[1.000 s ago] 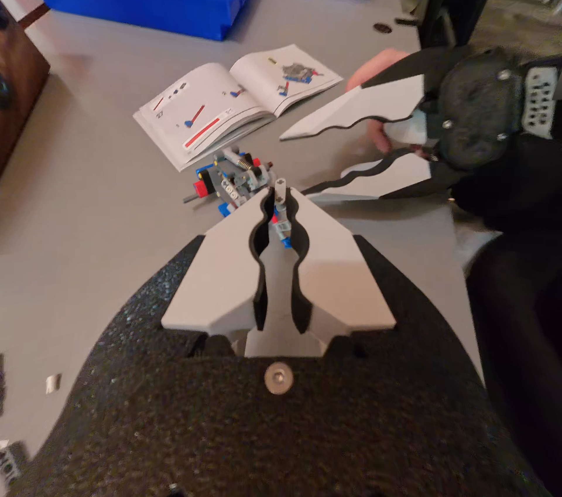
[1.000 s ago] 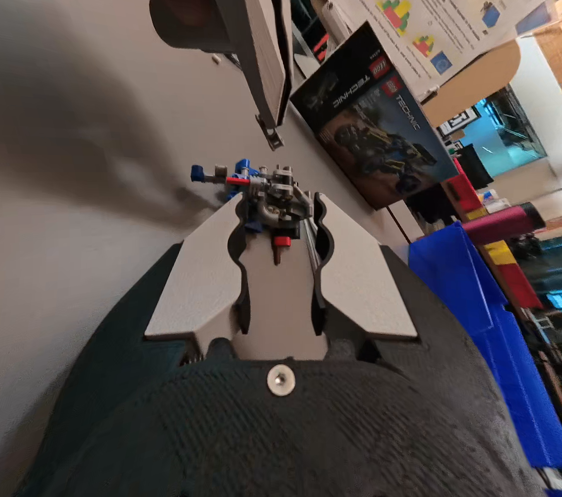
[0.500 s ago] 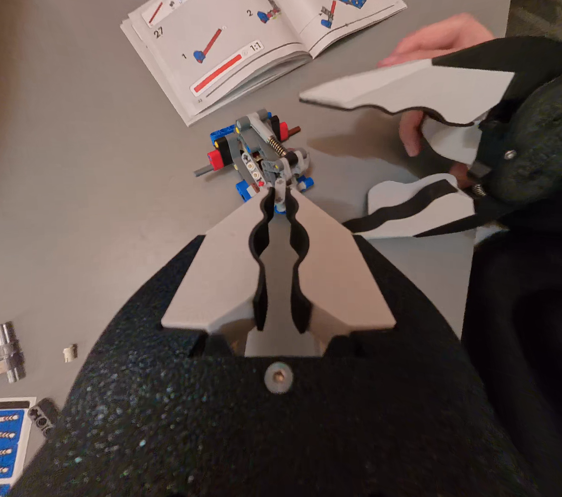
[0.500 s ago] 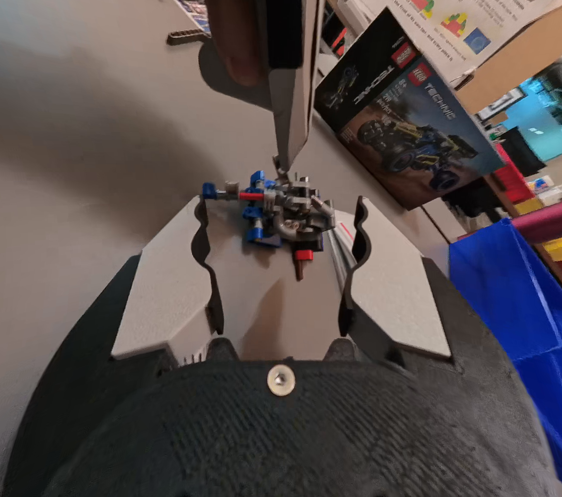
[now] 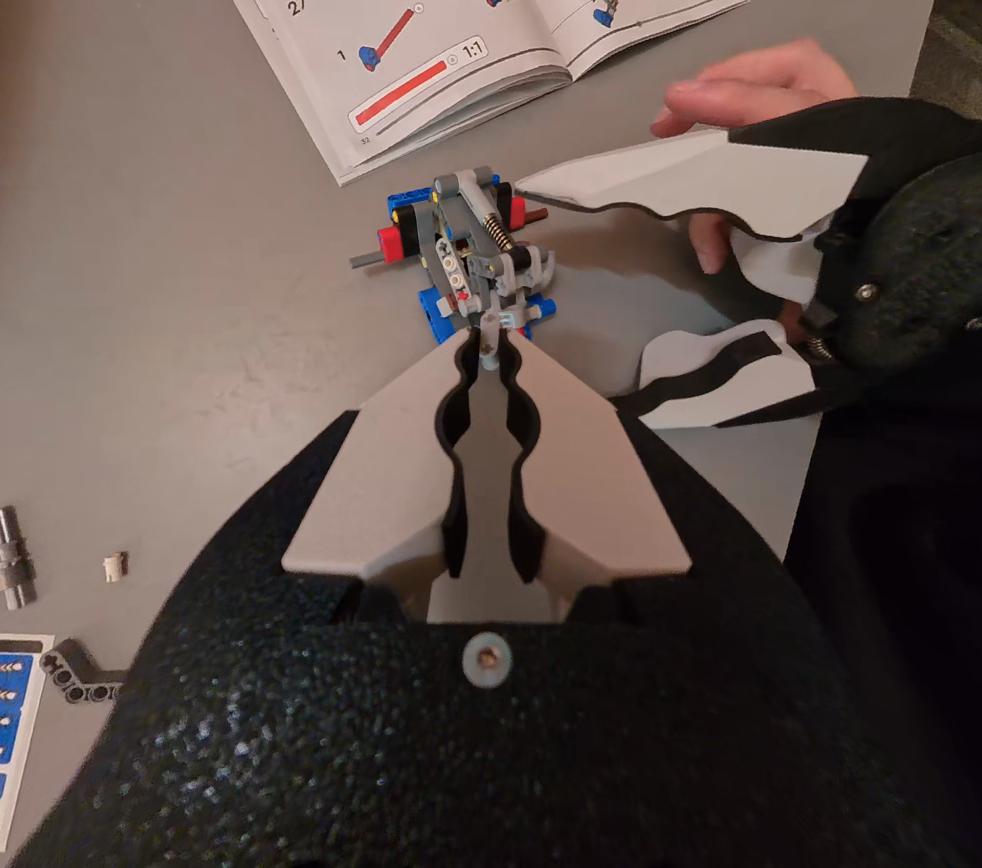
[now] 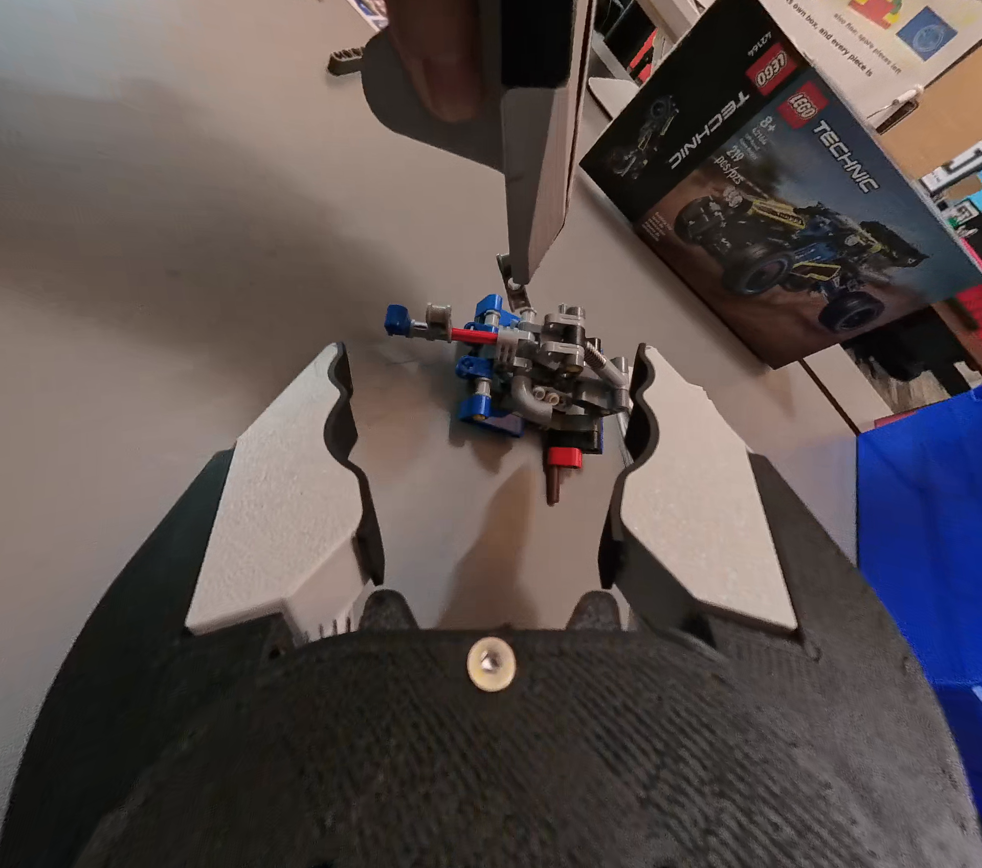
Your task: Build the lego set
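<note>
We found the left claw [image 5: 490, 347] nearly closed, its two fingertips pinched on a small light-grey plastic link piece [image 5: 489, 338] that stood up from the near end of a small brick-built mechanism of grey, blue, red and black parts with a metal spring [image 5: 467, 252]. The right wrist view showed the same link [image 6: 514, 280] caught at the tip of the left claw, which came down from above. That mechanism sat on the grey surface [image 5: 159, 284], just below an open white instruction booklet with red and blue part drawings [image 5: 478, 8].

Our right claw [image 6: 491, 364] stood wide, with its fingers either side of the mechanism [image 6: 531, 375]. The left finger was clearly apart from it; the right finger lay close against the grey arm and spring, and we could not tell whether they touched. A hand [image 5: 754, 82] showed behind that claw in the left wrist view.

Off to the left of the surface lay a dark grey angled beam with holes [image 5: 74, 672], a small metal cylinder [image 5: 13, 558], a tiny tan peg [image 5: 114, 566] and a blue sticker sheet [image 5: 13, 715]. A dark printed cardboard box with a buggy picture [image 6: 770, 215] stood beyond the mechanism, and a blue plastic bin [image 6: 924, 523] sat at the right.
</note>
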